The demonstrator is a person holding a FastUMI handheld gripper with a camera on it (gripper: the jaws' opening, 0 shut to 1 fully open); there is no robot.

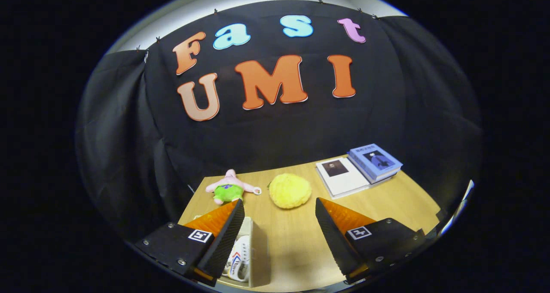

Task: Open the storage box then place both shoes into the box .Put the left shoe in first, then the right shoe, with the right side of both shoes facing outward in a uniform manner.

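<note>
Gaping gripper [279,215] above, seemingly, boxed shoe [239,258].

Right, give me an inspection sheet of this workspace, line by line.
Surface: wooden table, bare between the fingers.
Job's things: box by the left finger, a white shoe inside; whether a second shoe is in cannot be told.
Clutter: pink plush, yellow puff, white book, blue book, all beyond the fingers.
Grippers: gripper open, holding nothing, above the table.
Cables: nothing seen.
Surroundings: black cloth wall behind the table.
</note>
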